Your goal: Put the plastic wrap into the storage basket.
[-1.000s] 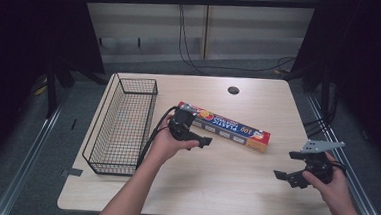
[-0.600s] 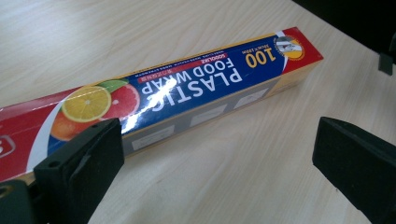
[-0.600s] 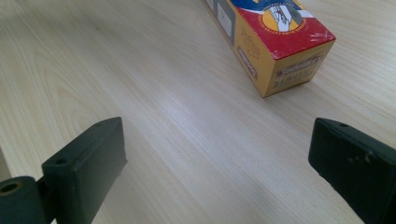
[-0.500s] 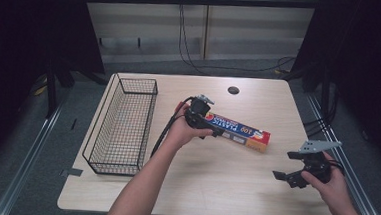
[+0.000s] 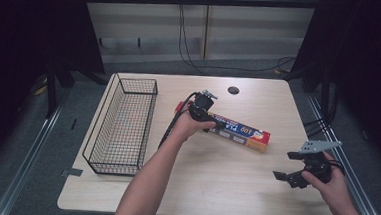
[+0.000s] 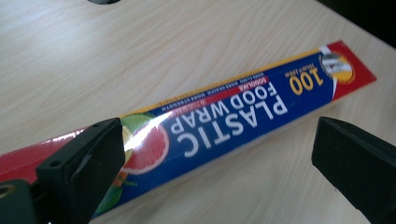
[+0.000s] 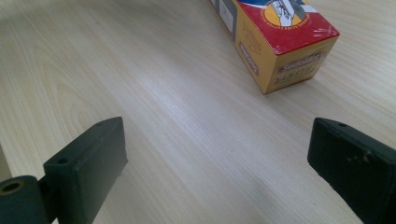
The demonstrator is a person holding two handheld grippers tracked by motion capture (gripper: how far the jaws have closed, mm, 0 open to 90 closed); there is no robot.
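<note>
A long box of plastic food wrap (image 5: 242,134), blue, red and yellow, lies flat on the wooden table (image 5: 233,190), slanting from centre toward the right. My left gripper (image 5: 209,117) hovers over the box's left part, open. In the left gripper view its jaws straddle the box (image 6: 233,116) with clear gaps on both sides of the left gripper (image 6: 219,154). My right gripper (image 5: 286,166) is held open near the table's right front edge, apart from the box. The right gripper (image 7: 217,158) faces bare wood, with the box's yellow end (image 7: 289,56) ahead.
A black wire basket (image 5: 138,78) stands empty along the table's left side. A dark round grommet (image 5: 233,90) sits near the far edge. Cables hang behind the table.
My left gripper has moved away from the person and rightward, from beside the box's left end to over it. The right gripper has stayed put.
</note>
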